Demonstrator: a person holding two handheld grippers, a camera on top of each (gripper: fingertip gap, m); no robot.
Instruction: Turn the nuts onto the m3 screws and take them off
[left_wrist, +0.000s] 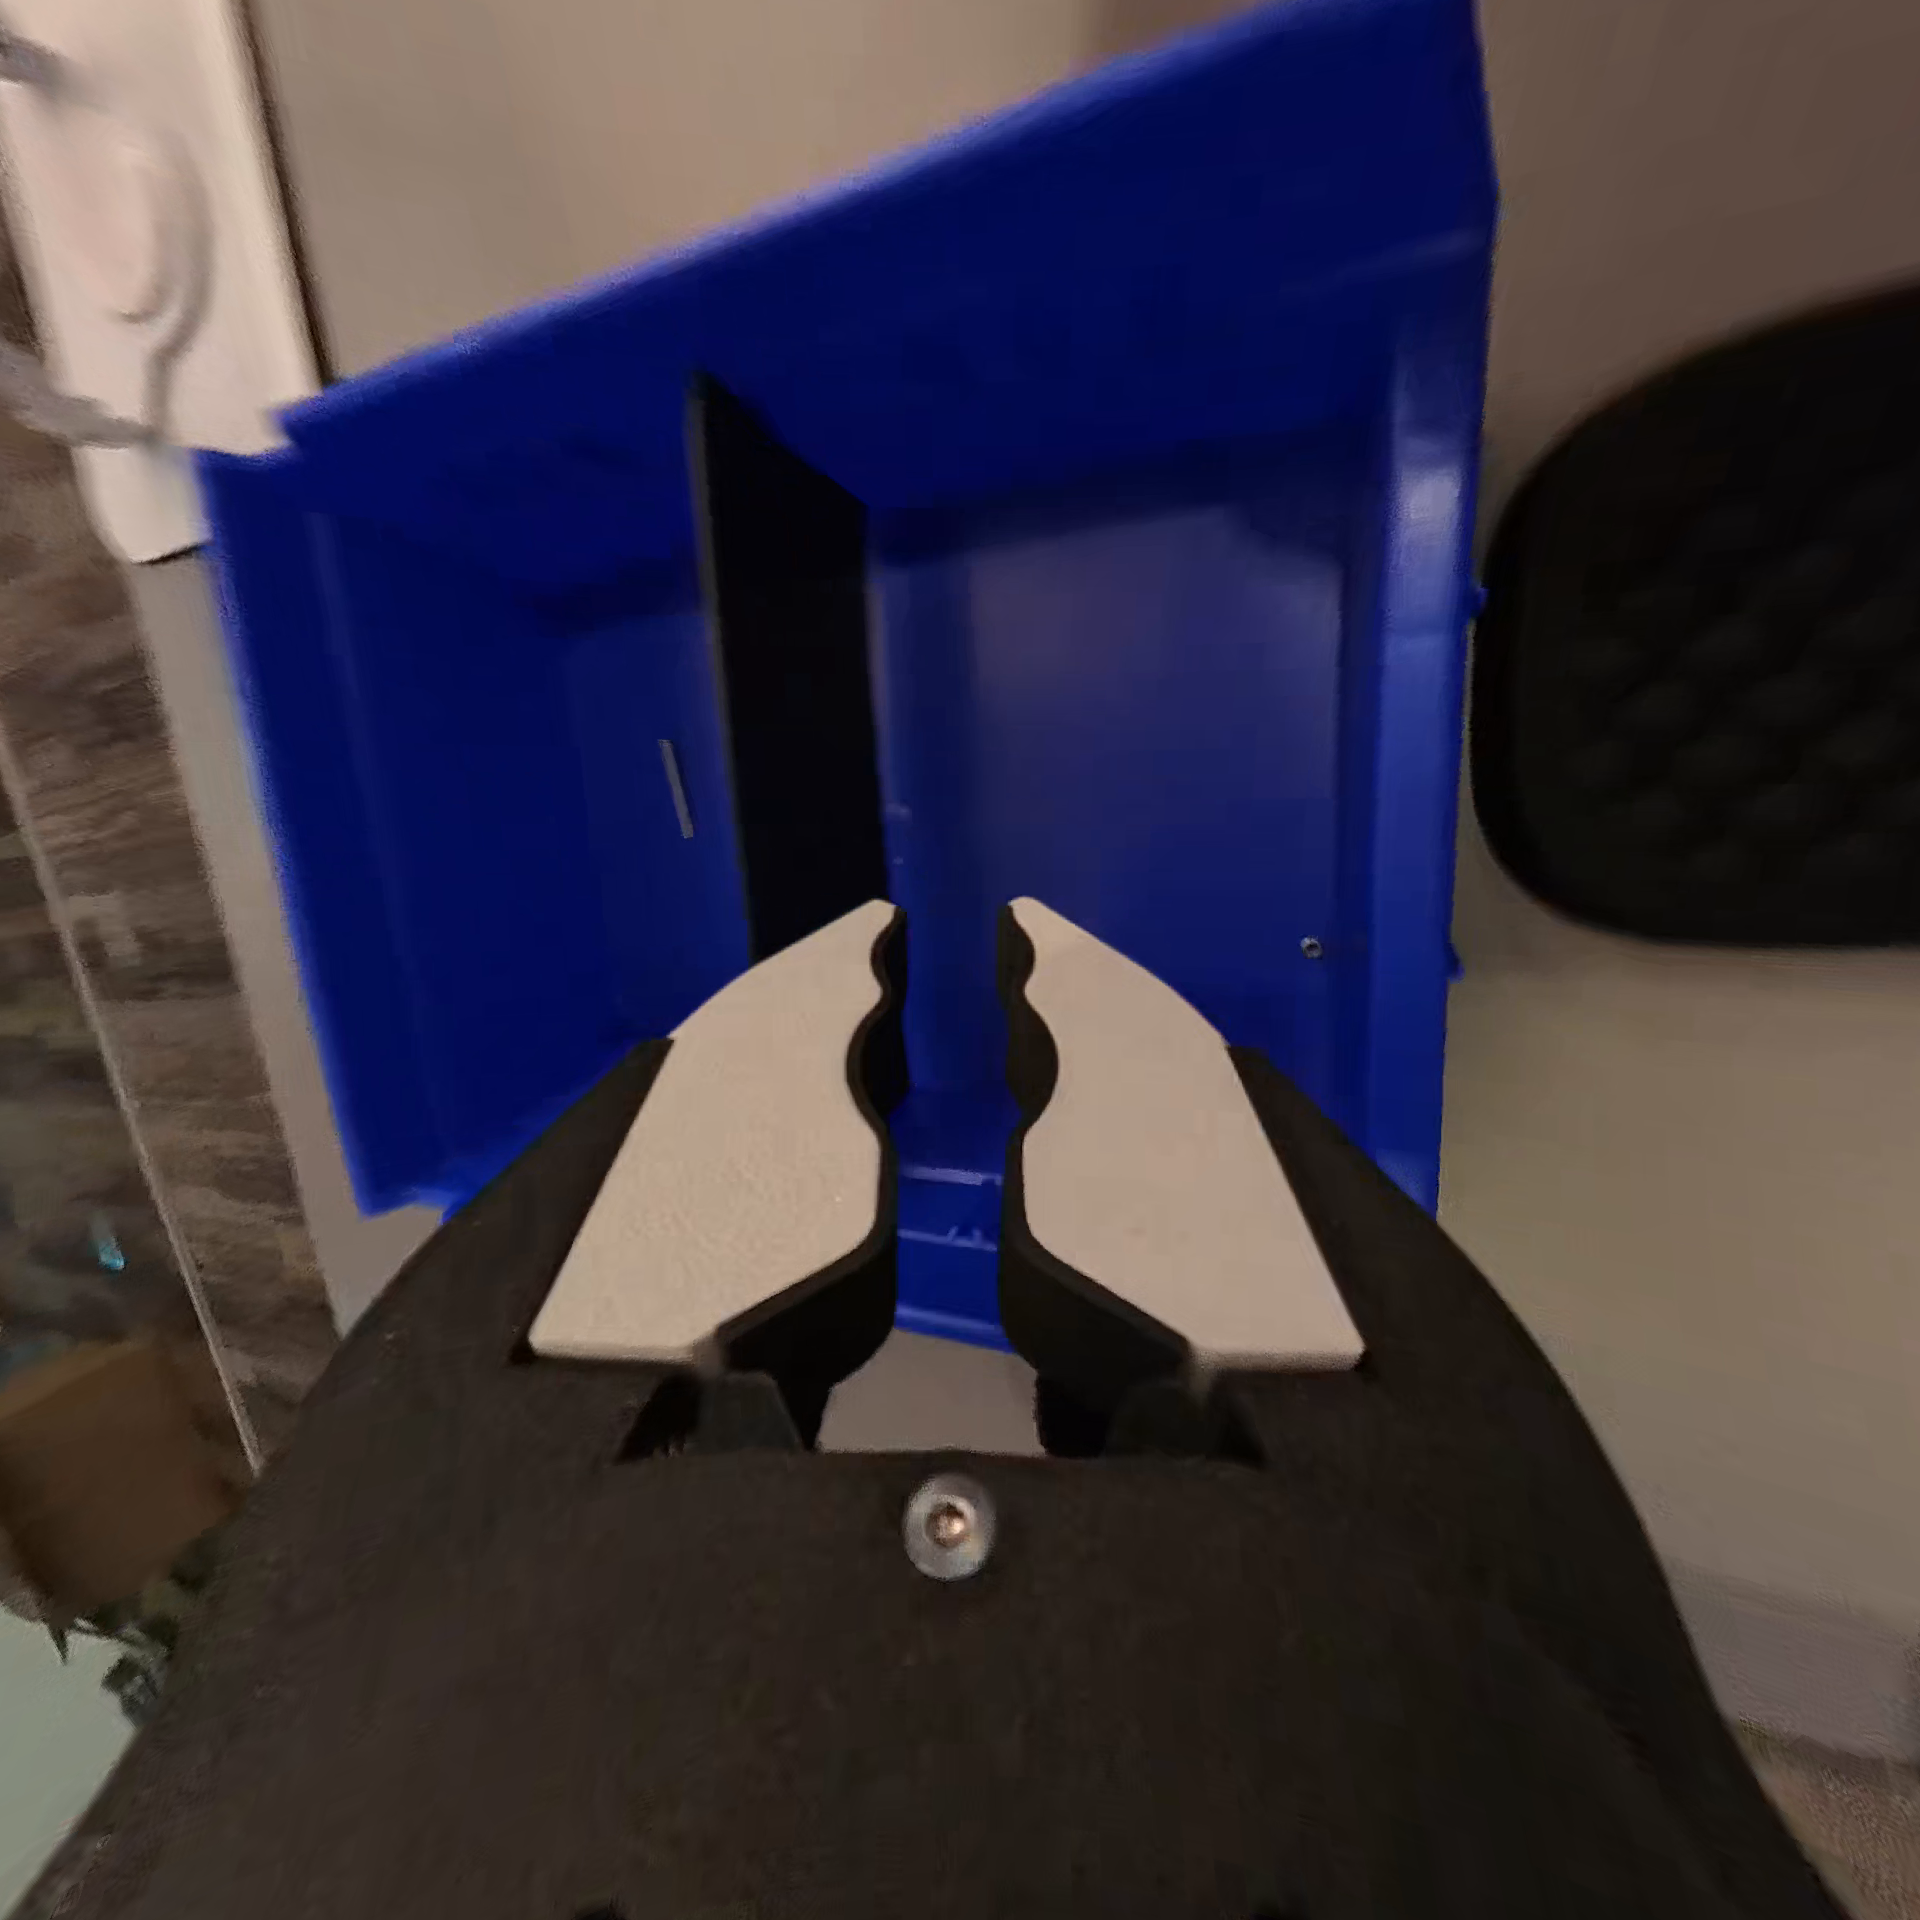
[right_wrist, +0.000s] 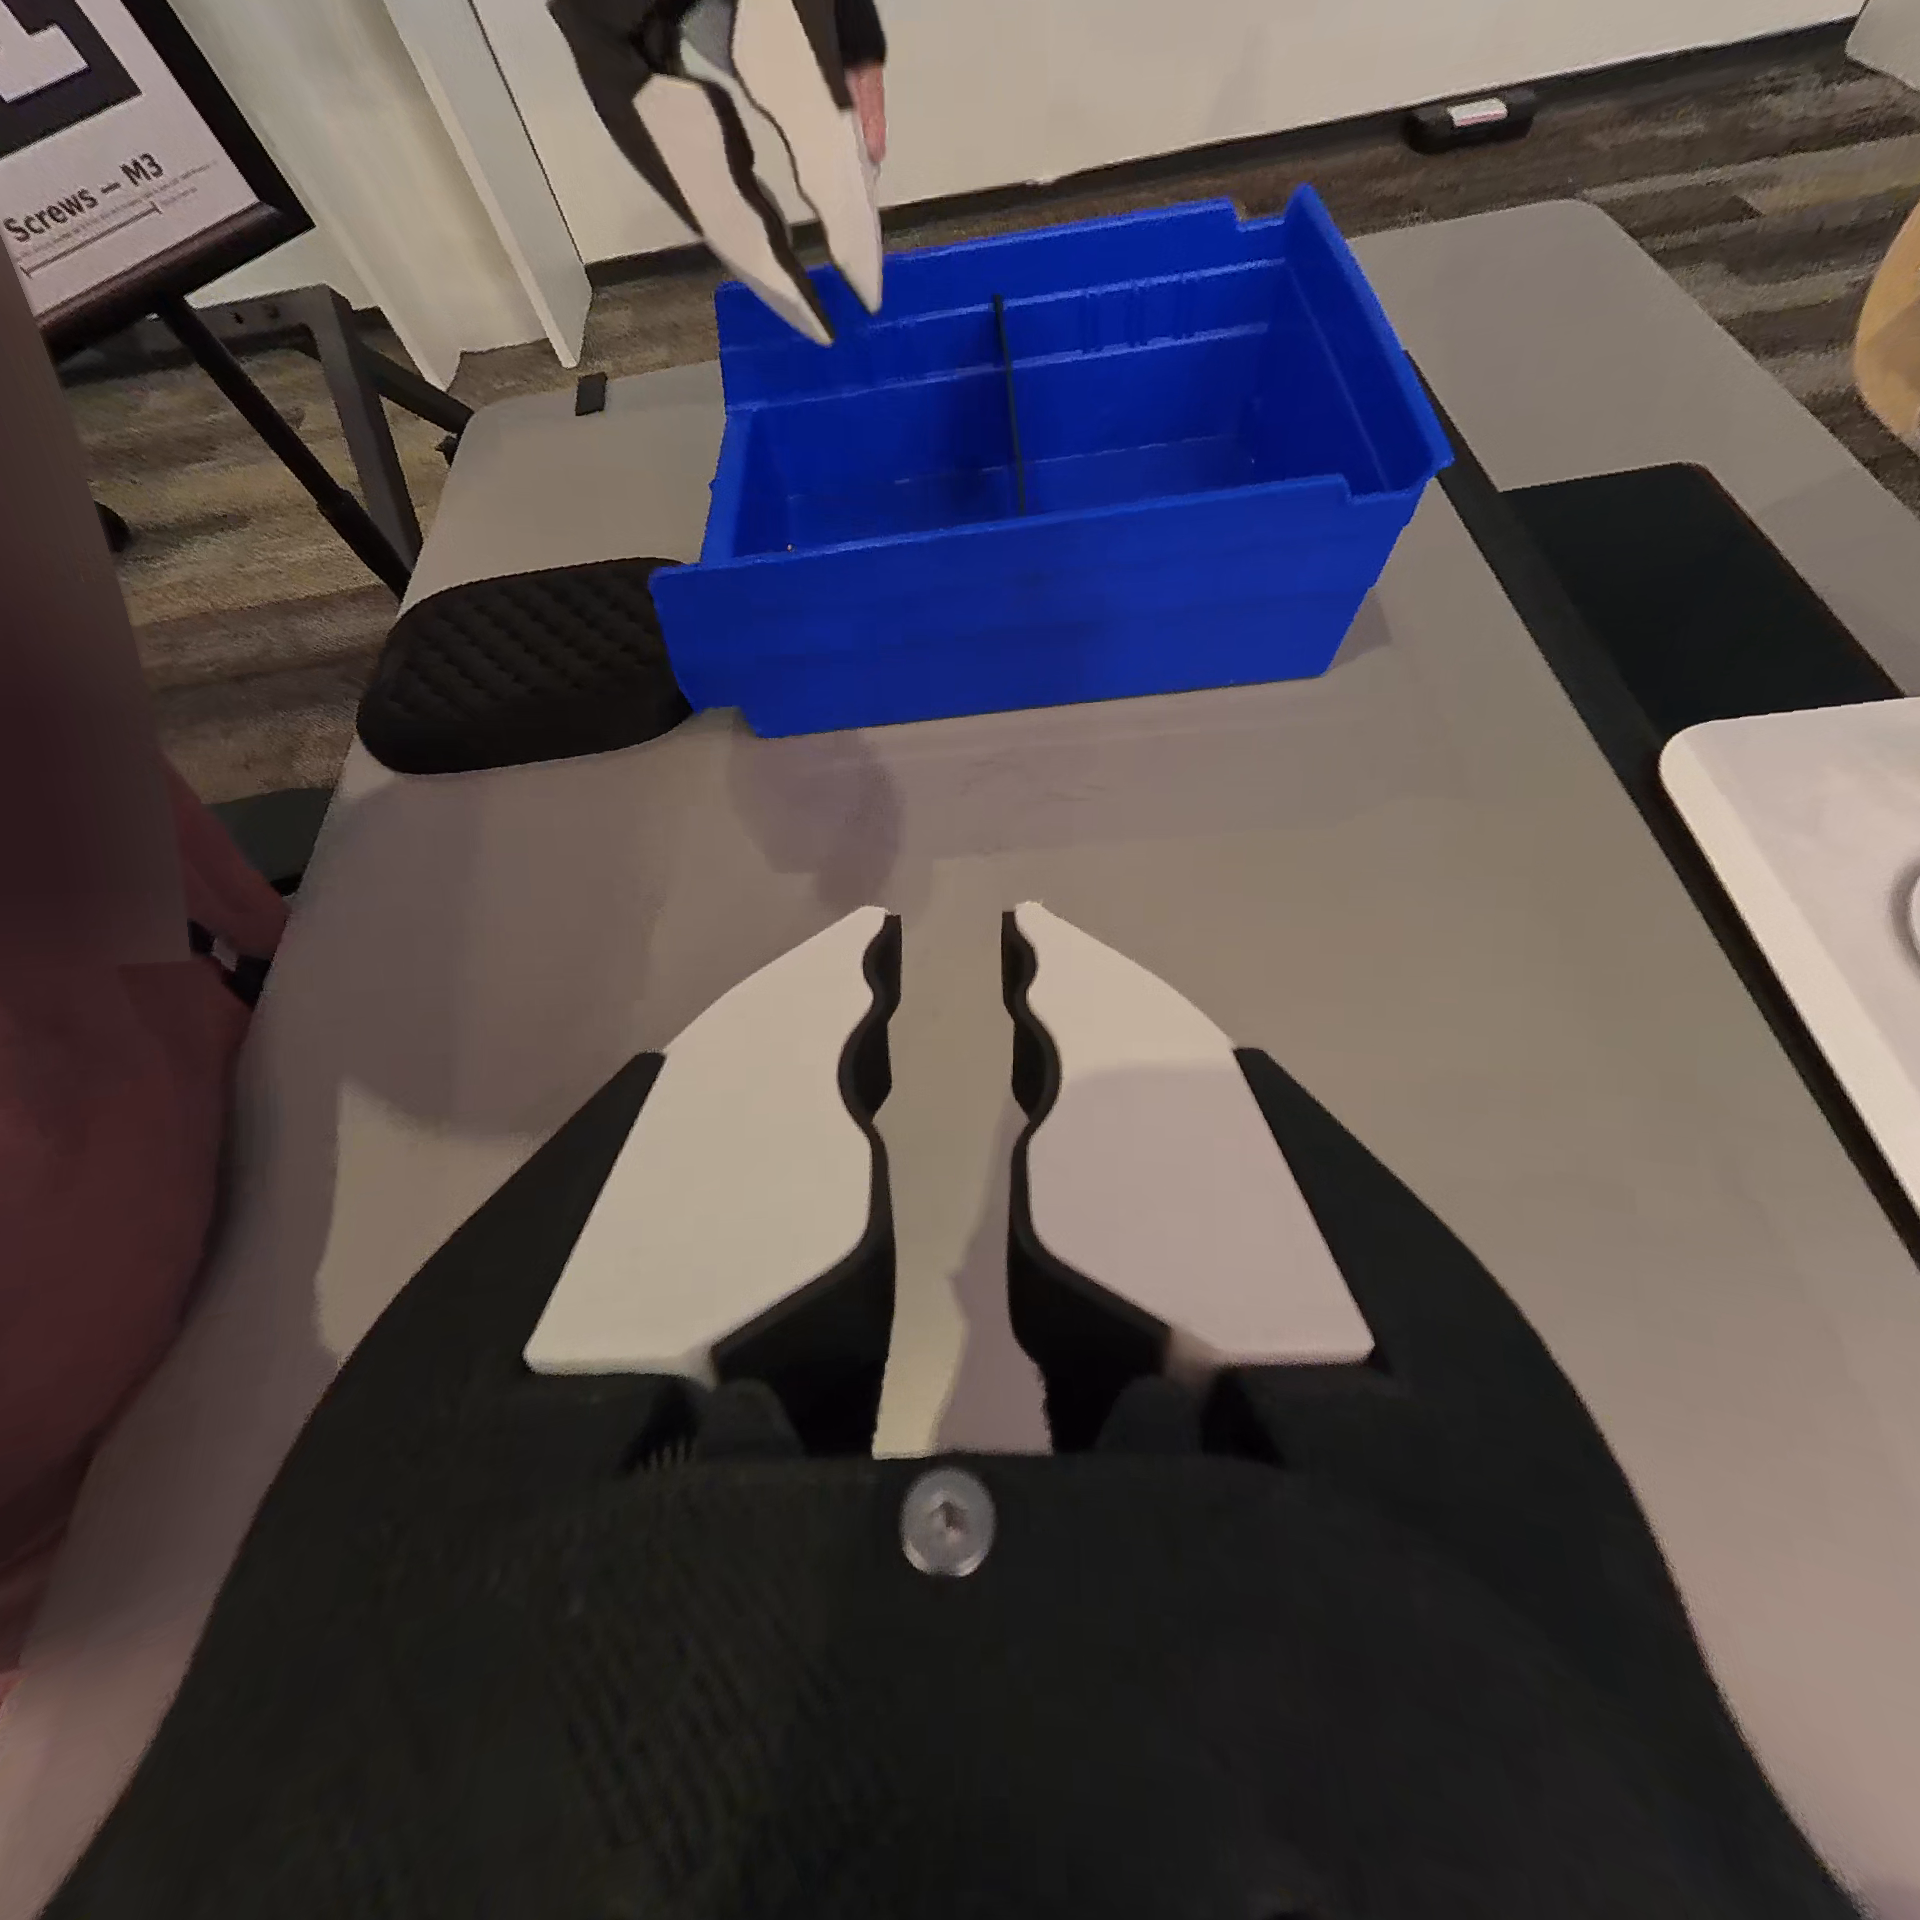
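A blue bin (left_wrist: 1143, 644) with a black divider (left_wrist: 790, 675) fills the left wrist view. A small screw (left_wrist: 675, 787) lies in its left compartment and a small nut (left_wrist: 1310, 947) in its right one. My left gripper (left_wrist: 951, 914) hangs open and empty above the bin. In the right wrist view it (right_wrist: 852, 317) hovers over the far left rim of the bin (right_wrist: 1039, 634). My right gripper (right_wrist: 951, 925) is open and empty, low over the grey table (right_wrist: 1247, 831), well in front of the bin.
A black padded mat (right_wrist: 520, 665) lies on the table left of the bin, also showing in the left wrist view (left_wrist: 1714, 644). A white tray (right_wrist: 1808, 862) sits at the right edge. A sign on a black easel (right_wrist: 135, 208) stands off the table at far left. My right fingertips sit around 30 centimetres from my left ones. It is some 11 centimetres from my left tips to the small nut (left_wrist: 1310, 947).
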